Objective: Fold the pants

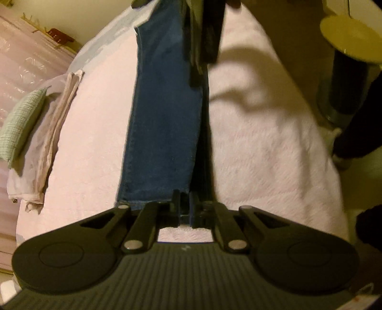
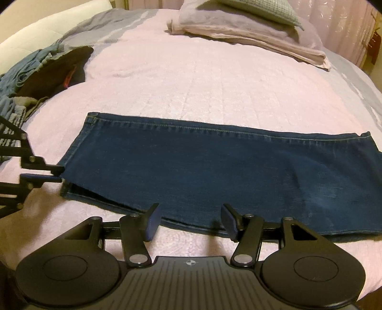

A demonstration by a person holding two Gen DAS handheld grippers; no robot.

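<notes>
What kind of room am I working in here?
Most likely a bedroom: the dark blue denim pants lie on a bed with a pale pink textured bedspread, with a green waffle-knit pillow on folded pink linens.

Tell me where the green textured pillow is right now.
In the right wrist view the green textured pillow sits top centre-right, on the folded pale sheets at the far end of the pink bed.

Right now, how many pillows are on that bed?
1 that I can see: a green pillow at the bed's far end, resting on folded pinkish linens. Others may lie out of frame.
</notes>
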